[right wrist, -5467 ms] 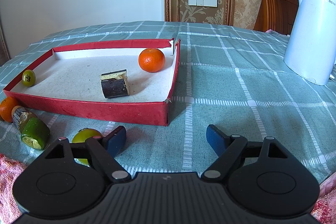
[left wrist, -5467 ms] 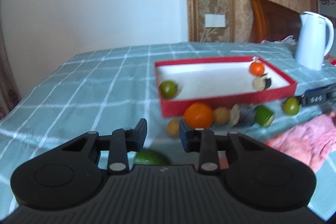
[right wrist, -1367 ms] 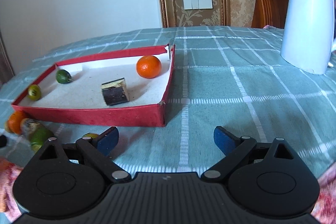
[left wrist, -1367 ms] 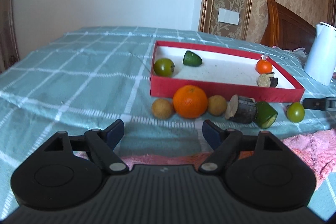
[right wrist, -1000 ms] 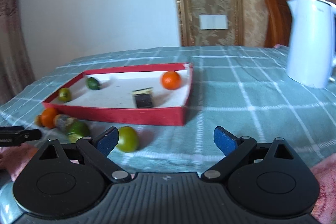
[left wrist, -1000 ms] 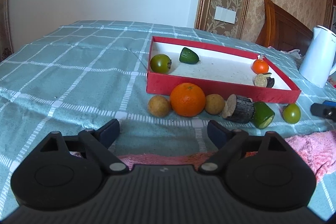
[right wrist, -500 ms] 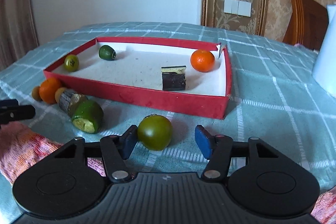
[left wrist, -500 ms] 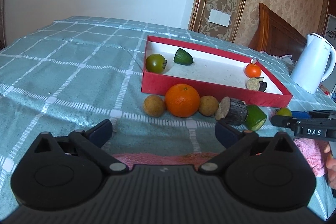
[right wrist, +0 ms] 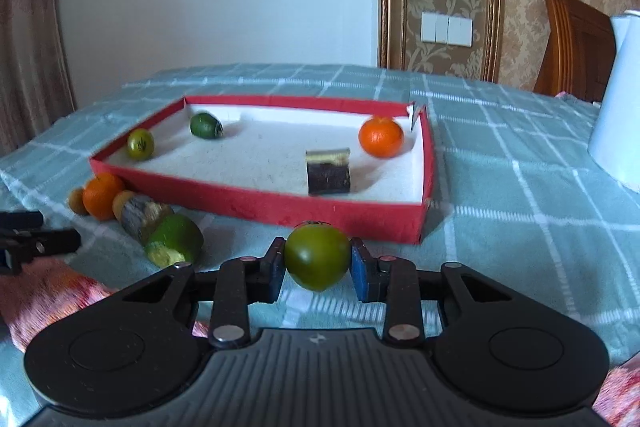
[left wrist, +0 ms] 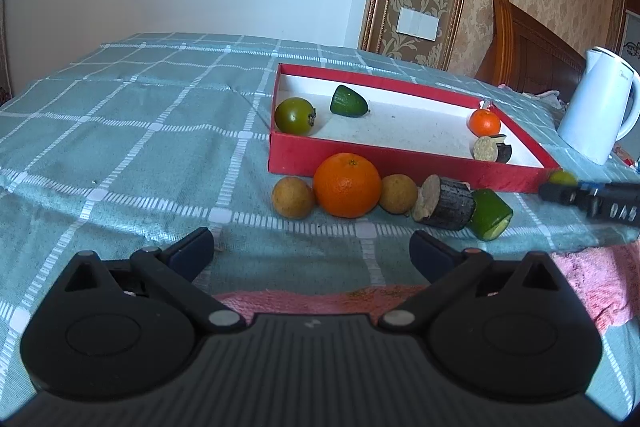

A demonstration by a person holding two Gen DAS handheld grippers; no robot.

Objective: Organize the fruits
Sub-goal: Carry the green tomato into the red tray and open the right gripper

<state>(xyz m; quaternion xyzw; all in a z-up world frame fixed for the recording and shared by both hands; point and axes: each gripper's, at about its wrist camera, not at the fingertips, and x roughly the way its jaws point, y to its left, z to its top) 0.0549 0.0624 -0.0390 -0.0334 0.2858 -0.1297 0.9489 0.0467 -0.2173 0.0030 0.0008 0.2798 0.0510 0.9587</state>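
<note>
My right gripper (right wrist: pixel 317 269) is shut on a green tomato (right wrist: pixel 317 257), held just in front of the red tray (right wrist: pixel 340 213). The tray (left wrist: pixel 400 161) holds a green tomato (left wrist: pixel 295 115), a green fruit piece (left wrist: pixel 348 101), a small orange (left wrist: pixel 484 121) and a dark cut piece (left wrist: pixel 491 149). In front of it lie a big orange (left wrist: pixel 346 191), two brown round fruits (left wrist: pixel 292 197), a dark log piece (left wrist: pixel 444 203) and a cut green piece (left wrist: pixel 491 214). My left gripper (left wrist: pixel 310 255) is open and empty, short of this row.
A white kettle (left wrist: pixel 598 107) stands to the right of the tray. A pink towel (left wrist: pixel 592 275) lies at the table's near edge. A wooden chair (left wrist: pixel 524 47) stands behind the table. The teal checked cloth (left wrist: pixel 140 147) stretches to the left.
My right gripper has closed on the green tomato and lifted it slightly. My left gripper has opened, after leaving a green piece in the tray, and has drawn back a little.
</note>
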